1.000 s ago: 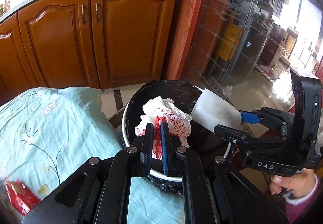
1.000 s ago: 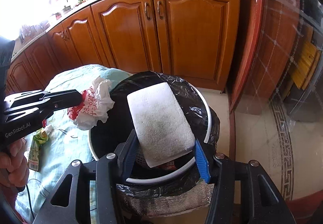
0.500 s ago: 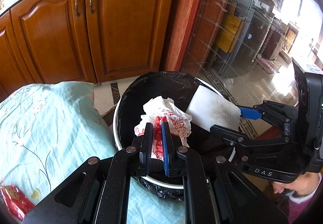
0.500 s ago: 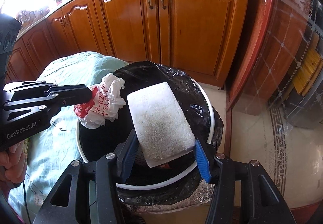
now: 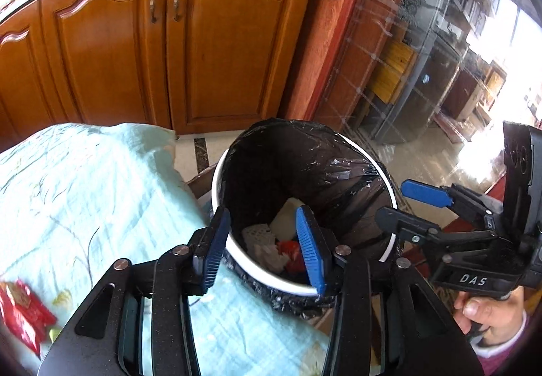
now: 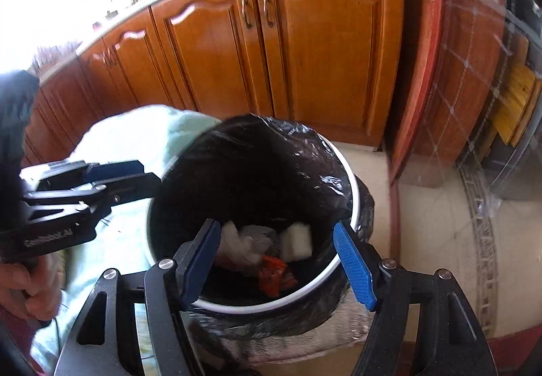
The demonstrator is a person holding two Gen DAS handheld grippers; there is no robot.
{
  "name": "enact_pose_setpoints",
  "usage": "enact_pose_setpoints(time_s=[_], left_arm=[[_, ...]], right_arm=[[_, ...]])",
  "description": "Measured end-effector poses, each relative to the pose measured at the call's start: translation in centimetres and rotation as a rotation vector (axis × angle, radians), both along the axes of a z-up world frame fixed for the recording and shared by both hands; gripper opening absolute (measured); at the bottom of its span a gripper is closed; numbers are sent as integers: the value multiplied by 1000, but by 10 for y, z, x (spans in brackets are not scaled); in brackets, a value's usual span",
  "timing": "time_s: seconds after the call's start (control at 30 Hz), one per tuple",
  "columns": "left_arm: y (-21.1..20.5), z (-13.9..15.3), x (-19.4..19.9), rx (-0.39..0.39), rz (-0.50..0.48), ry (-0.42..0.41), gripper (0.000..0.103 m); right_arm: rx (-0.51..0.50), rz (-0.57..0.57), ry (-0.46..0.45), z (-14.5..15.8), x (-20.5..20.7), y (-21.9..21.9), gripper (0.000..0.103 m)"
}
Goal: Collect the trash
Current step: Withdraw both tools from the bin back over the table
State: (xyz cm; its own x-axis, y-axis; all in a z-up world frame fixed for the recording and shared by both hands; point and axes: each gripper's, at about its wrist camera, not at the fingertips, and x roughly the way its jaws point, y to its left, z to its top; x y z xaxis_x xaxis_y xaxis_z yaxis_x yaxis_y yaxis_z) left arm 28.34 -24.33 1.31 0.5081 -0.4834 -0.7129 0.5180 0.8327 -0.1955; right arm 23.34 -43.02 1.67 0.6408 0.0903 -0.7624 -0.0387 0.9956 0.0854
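Observation:
A round bin with a white rim (image 5: 384,172) (image 6: 352,186) and a black liner stands beside the table. Inside it lie a white foam block (image 5: 286,218) (image 6: 296,240), a crumpled white plastic bag (image 5: 267,250) (image 6: 247,244) and a red wrapper (image 5: 291,249) (image 6: 274,274). My left gripper (image 5: 264,247) is open and empty over the bin's near rim; it also shows in the right wrist view (image 6: 135,176). My right gripper (image 6: 281,264) is open and empty over the bin; it also shows in the left wrist view (image 5: 406,203).
A table with a light blue floral cloth (image 5: 84,193) (image 6: 135,128) lies left of the bin. A red wrapper (image 5: 20,311) lies on the cloth at the near left. Wooden cabinets (image 5: 169,47) stand behind. A red door frame (image 6: 423,71) and tiled floor are to the right.
Both grippers have opened. The white bag fell from the left gripper and the foam block fell from the right gripper; both now lie in the bin.

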Motion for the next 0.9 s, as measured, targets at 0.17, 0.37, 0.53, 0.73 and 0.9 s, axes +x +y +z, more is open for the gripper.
enact_pose_setpoints(time_s=[0.17,0.37,0.53,0.73,0.9], left_arm=[[42,-2,-22,-61,84,2,58],[96,-6,-48,-97,181,7,61],[139,-8,-69,-100,249,-8,61],[180,-14,-91,-104,312,-3,61],[209,-15,-109,-107,351,-9,61]], right_arm=[[131,-22,-78,5,-23,4,83],[279,-9,-109,-2,-41,28,95],[321,33,-90,-11,-51,60,95],[347,86,-69,-17,-60,95,95],[343,132,-62,-16,-65,125,95]])
